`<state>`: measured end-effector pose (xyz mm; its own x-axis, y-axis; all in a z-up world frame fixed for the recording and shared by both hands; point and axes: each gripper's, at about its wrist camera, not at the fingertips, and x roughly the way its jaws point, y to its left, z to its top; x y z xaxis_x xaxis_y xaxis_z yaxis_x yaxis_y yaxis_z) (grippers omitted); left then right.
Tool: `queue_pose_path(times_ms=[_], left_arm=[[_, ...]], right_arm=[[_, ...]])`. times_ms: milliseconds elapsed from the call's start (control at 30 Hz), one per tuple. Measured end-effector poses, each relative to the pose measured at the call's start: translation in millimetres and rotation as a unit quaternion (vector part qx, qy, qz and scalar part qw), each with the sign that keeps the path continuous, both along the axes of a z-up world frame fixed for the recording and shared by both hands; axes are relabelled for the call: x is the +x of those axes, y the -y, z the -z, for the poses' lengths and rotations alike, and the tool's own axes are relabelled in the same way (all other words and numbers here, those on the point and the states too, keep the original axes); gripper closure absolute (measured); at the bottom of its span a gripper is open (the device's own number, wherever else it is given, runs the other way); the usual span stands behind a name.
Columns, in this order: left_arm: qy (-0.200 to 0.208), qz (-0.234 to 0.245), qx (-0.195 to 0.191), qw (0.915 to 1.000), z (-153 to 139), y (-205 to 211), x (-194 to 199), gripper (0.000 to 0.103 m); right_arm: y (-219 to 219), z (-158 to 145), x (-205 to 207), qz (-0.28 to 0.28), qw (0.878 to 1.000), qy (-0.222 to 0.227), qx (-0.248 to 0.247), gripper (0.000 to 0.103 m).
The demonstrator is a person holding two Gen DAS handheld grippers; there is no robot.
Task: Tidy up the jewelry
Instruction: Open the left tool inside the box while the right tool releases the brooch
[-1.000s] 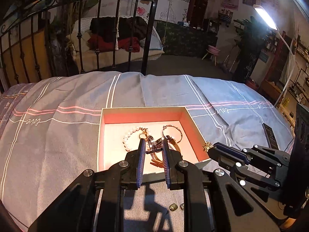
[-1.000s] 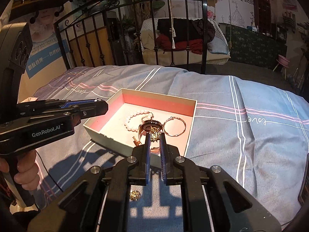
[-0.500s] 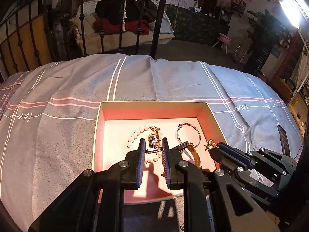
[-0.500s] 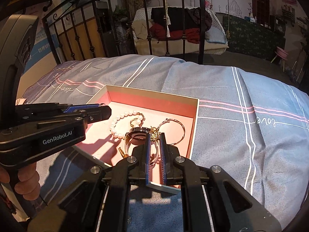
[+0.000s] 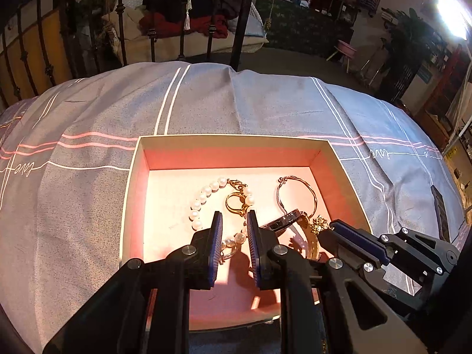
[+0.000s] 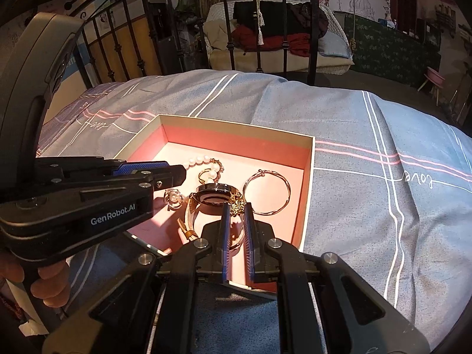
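An open pink-lined box (image 5: 134, 183) (image 6: 306, 183) lies on the grey bedspread. In it are a pearl bracelet (image 5: 203, 196), a gold ring (image 5: 234, 205), a thin bangle (image 5: 298, 190) (image 6: 267, 191) and a dark watch (image 5: 283, 221) (image 6: 214, 196). My left gripper (image 5: 234, 221) hangs over the box with its jaws slightly apart; a small silver earring (image 5: 227, 249) (image 6: 174, 197) shows between the fingers. My right gripper (image 6: 237, 209) is over the box, shut on a small gold ornament (image 6: 237, 205) (image 5: 320, 225) beside the watch.
A black iron bed rail (image 5: 242, 14) stands behind the bedspread. A dark flat remote-like object (image 5: 439, 206) lies on the bedspread at the right. A hand (image 6: 44, 283) holds the left gripper's handle.
Both grippers have moved forward from the box's near edge to over its inside. The right gripper has carried the gold ornament in over the watch.
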<state>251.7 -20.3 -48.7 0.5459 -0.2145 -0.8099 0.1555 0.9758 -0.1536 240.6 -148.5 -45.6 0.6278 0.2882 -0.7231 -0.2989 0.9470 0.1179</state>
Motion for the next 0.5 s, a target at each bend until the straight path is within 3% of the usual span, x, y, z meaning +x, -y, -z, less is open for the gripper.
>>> queue_pose_path(times_ms=[400, 467, 500], left_arm=[[-0.002, -0.007, 0.0, 1.0, 1.2, 0.5, 3.7, 0.086], [0.002, -0.011, -0.002, 0.9999, -3.1, 0.0, 1.8, 0.079], [0.006, -0.013, -0.002, 0.9999, -5.9, -0.5, 0.4, 0.075]], right_arm=[[-5.9, 3.0, -3.2, -0.011, 1.0, 0.0, -0.013, 0.092], [-6.3, 1.1, -5.1, -0.011, 1.0, 0.003, -0.015, 0.09], [-6.2, 0.2, -6.1, -0.01, 1.0, 0.005, -0.015, 0.084]])
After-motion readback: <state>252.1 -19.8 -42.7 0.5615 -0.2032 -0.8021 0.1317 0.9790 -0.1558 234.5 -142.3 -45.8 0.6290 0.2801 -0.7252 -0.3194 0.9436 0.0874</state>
